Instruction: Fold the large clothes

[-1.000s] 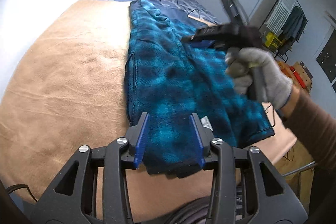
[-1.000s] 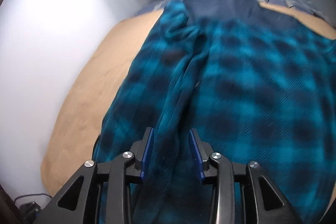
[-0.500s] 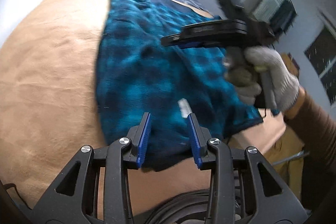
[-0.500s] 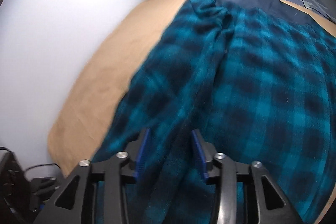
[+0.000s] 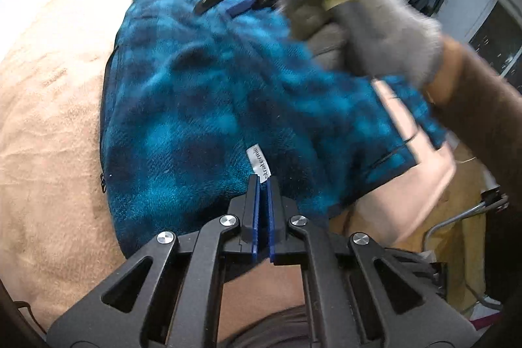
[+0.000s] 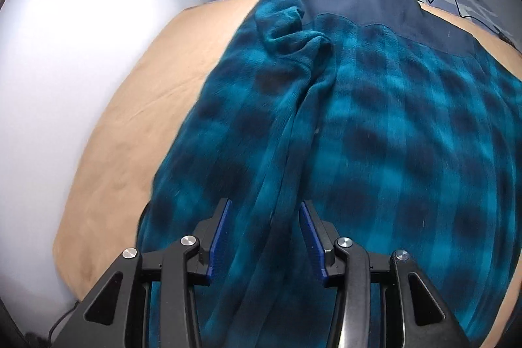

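Left gripper fingers shut beside hem label, fabric pinch unclear. Right gripper fingers apart, straddling fleece ridge. Confirm hem grip, then lift evenly.

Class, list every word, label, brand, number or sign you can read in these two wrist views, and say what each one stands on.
"stratermic": my best reading of the small print on the white tag sewn at the hem of the blue plaid fleece, just ahead of the left gripper; the letters are small, so the spelling is uncertain.
Nothing else carries readable text; the right wrist view shows none.
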